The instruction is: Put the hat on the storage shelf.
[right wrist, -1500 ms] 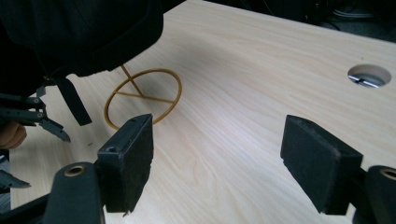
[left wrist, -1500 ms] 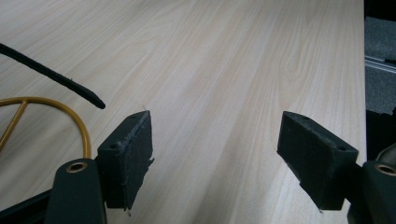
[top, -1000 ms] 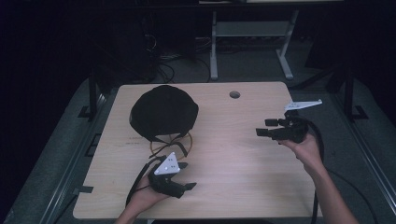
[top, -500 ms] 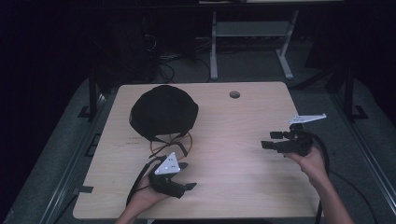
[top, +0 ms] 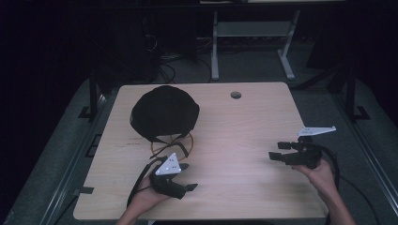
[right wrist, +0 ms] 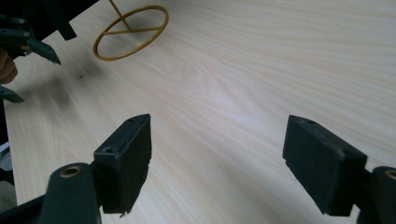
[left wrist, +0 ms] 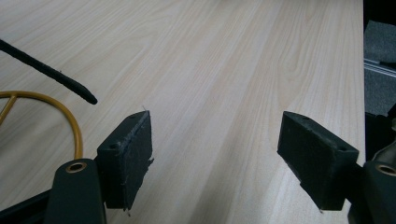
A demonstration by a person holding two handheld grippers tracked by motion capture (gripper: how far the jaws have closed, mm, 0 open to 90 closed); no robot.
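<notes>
Hat [top: 164, 112] lay beside the ring [top: 172, 144], untouched. Left gripper [top: 184, 177] and right gripper [top: 279, 151] hung away from it, jaws apart and empty; reaching likely came next.

One tabletop [top: 244, 136] carries one black cap [top: 164, 112] and, just in front of the cap, one yellow ring [top: 171, 144], perhaps a wire frame. Two hand-held grippers: one left [top: 187, 178], one right [top: 277, 151].
</notes>
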